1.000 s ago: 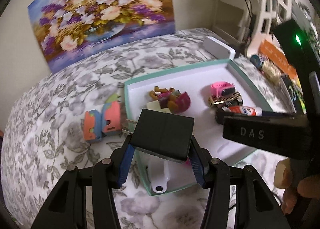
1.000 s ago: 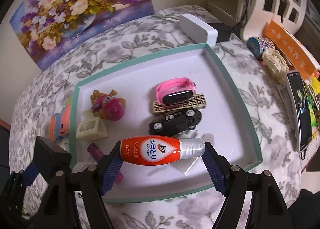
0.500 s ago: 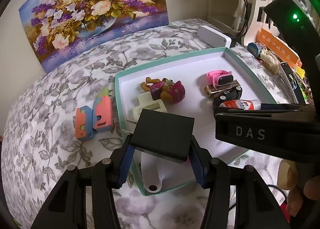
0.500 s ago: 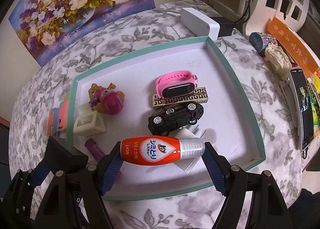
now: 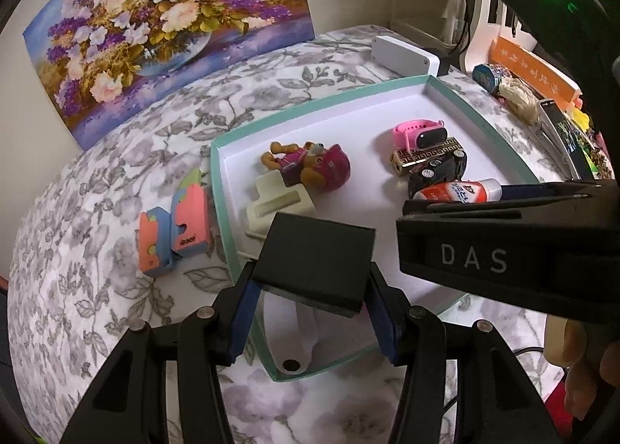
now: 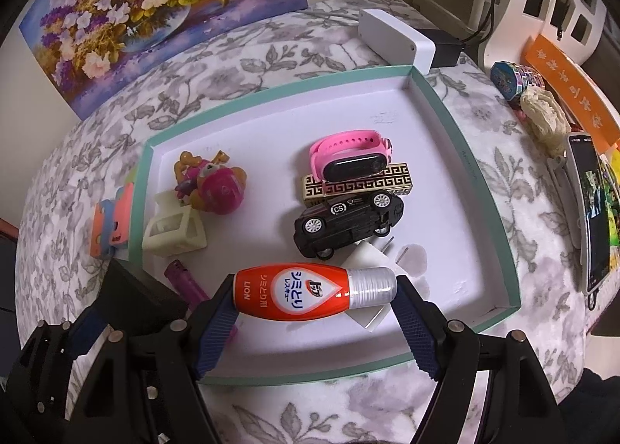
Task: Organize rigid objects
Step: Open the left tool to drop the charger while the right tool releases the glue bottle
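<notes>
At the left, the left gripper [image 5: 314,292] was clamped on a flat black square box [image 5: 316,260] above the near-left corner of the teal-rimmed white tray [image 6: 469,172]. To its right, the right gripper [image 6: 316,322] gripped an orange plastic bottle with a silver cap [image 6: 310,298] endwise above the tray's near edge.

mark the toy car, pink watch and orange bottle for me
toy car [image 6: 348,225], right wrist view, on the black side panel between the wheels.
pink watch [image 6: 350,164], right wrist view, on the dark screen.
orange bottle [image 6: 294,294], right wrist view, on the label, mid-body.
</notes>
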Action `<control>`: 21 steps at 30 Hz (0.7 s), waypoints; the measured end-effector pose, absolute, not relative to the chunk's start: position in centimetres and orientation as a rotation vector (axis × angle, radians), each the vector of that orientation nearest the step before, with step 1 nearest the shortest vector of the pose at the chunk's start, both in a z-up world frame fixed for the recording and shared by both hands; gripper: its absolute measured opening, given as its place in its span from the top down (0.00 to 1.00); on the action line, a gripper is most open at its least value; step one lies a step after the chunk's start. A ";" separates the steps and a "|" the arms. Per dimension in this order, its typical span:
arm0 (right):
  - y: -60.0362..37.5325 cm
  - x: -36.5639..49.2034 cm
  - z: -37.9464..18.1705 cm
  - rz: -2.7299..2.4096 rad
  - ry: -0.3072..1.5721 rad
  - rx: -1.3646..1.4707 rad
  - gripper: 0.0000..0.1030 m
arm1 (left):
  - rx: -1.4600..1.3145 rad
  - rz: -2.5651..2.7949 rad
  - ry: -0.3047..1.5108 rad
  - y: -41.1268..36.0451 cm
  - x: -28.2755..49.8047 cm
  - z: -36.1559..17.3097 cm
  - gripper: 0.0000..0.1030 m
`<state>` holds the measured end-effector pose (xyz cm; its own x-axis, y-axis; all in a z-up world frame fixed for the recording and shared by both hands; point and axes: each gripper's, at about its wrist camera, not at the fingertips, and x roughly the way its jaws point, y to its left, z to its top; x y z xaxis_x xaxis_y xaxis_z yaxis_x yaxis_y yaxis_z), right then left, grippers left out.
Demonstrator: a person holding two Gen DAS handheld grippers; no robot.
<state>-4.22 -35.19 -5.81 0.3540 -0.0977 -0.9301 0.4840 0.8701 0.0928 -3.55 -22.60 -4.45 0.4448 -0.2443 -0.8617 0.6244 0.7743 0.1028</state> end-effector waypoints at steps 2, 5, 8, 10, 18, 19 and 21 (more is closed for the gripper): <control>-35.1 -4.2 -5.8 -0.385 1.156 0.383 0.22 | 0.443 -0.563 0.975 -22.6 -3.5 -4.6 0.45; -35.1 -4.1 -5.9 -0.384 1.159 0.381 0.22 | 0.440 -0.562 0.967 -22.5 -3.5 -4.3 0.42; -35.1 -4.0 -6.0 -0.390 1.165 0.376 0.21 | 0.429 -0.559 0.963 -22.3 -3.4 -4.1 0.41; -35.2 -4.0 -6.0 -0.397 1.164 0.371 0.18 | 0.426 -0.548 0.965 -22.2 -3.2 -4.1 0.41; -35.8 -4.4 -5.7 -0.440 1.142 0.383 0.14 | 0.349 -0.490 0.988 -20.6 -1.8 -3.6 0.41; -35.9 -4.4 -5.7 -0.443 1.143 0.385 0.14 | 0.334 -0.483 0.996 -20.4 -1.6 -3.7 0.40; -36.0 -4.4 -5.7 -0.448 1.142 0.392 0.14 | 0.298 -0.466 1.022 -19.7 -1.0 -3.8 0.40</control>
